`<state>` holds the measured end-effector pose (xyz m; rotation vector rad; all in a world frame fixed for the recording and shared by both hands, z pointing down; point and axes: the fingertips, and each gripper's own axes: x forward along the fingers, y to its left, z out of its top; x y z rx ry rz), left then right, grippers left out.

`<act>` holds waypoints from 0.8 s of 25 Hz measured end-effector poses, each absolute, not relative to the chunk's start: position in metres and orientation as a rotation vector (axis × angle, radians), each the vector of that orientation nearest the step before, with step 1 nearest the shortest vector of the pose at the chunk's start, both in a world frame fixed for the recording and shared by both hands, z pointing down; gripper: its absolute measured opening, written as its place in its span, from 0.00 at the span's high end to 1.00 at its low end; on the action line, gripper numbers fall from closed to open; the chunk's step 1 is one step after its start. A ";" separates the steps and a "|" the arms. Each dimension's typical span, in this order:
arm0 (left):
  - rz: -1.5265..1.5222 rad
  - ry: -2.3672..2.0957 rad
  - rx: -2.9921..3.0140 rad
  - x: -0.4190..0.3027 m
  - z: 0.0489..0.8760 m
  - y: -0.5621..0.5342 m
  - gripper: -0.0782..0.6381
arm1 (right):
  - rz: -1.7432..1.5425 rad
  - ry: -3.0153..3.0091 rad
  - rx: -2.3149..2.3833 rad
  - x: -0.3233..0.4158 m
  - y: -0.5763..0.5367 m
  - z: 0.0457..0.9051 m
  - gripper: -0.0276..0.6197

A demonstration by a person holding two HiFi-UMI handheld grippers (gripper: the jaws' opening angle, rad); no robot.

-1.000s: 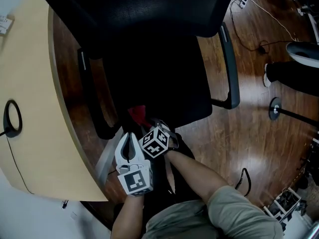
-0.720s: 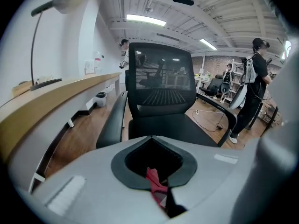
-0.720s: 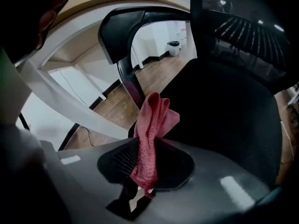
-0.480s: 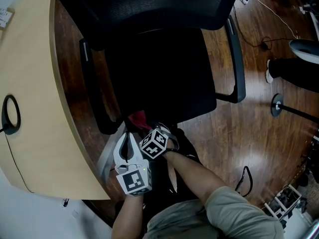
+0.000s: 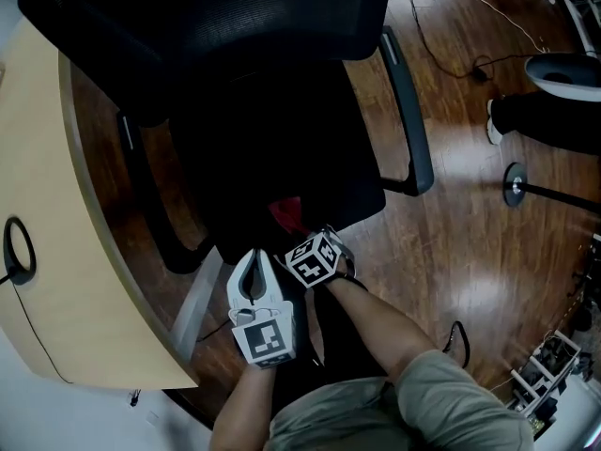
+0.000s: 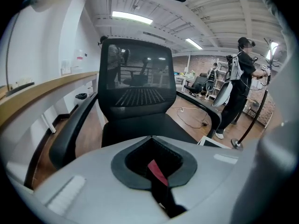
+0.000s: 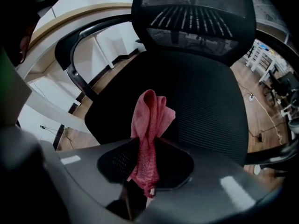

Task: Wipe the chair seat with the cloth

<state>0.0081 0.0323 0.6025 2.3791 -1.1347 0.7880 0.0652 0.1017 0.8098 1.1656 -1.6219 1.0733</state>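
Observation:
A black mesh office chair fills the head view; its seat (image 5: 282, 148) faces me. My right gripper (image 5: 296, 235), with its marker cube, is at the seat's front edge, shut on a red cloth (image 5: 286, 214). In the right gripper view the cloth (image 7: 150, 113) sticks out of the right gripper (image 7: 145, 143) in a bunched fold over the seat (image 7: 205, 101). My left gripper (image 5: 254, 255) is just left of it, off the seat's front corner. Its jaws meet at the tips with nothing between them. In the left gripper view the left gripper (image 6: 150, 138) points at the seat (image 6: 140, 125).
A curved wooden desk (image 5: 47, 205) runs close along the chair's left side. Armrests (image 5: 408, 111) flank the seat, and the backrest (image 5: 207, 17) stands beyond it. A person's leg and shoe (image 5: 535, 130), a stand base (image 5: 515, 181) and cables (image 5: 470, 59) are on the wooden floor at right.
Both grippers have shifted right along the seat's front edge. The red cloth now lies further in over the seat. The right gripper's hold on the cloth is unchanged.

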 end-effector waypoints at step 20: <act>0.803 -0.867 2.495 0.144 0.599 0.049 0.88 | 1.346 -1.165 1.542 0.279 0.186 0.819 0.83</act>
